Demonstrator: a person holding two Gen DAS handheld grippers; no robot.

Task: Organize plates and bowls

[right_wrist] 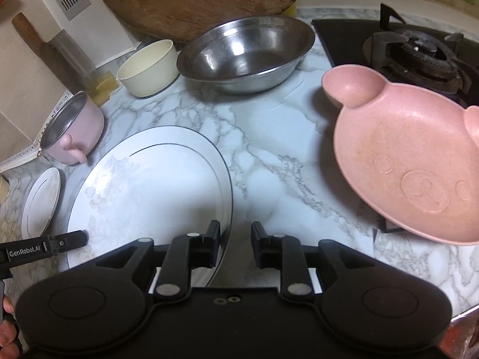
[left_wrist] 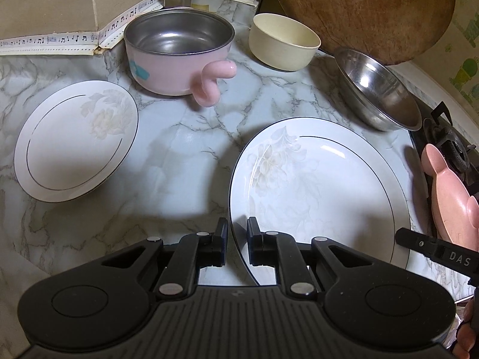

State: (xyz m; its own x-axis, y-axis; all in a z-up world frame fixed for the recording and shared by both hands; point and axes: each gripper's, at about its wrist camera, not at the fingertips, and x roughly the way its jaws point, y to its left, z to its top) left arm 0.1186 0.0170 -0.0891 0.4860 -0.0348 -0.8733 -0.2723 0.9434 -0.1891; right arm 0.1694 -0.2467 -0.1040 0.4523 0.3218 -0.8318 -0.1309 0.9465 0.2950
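Note:
A large white floral plate (left_wrist: 323, 185) lies on the marble counter; it also shows in the right wrist view (right_wrist: 155, 185). My left gripper (left_wrist: 237, 233) straddles its left rim, jaws narrowly apart around the edge. My right gripper (right_wrist: 235, 236) straddles its right rim, jaws a little apart. A small white plate (left_wrist: 74, 140) lies at the left. A pink steel-lined pot (left_wrist: 179, 56), a cream bowl (left_wrist: 283, 42) and a steel bowl (left_wrist: 377, 89) stand at the back. A pink bear-shaped dish (right_wrist: 413, 161) sits at the right.
A round wooden board (left_wrist: 362, 9) leans on the back wall. A gas burner (right_wrist: 419, 56) is at the far right. A cleaver (right_wrist: 51, 48) stands by the left wall. Bare marble counter (left_wrist: 179, 164) lies between the plates.

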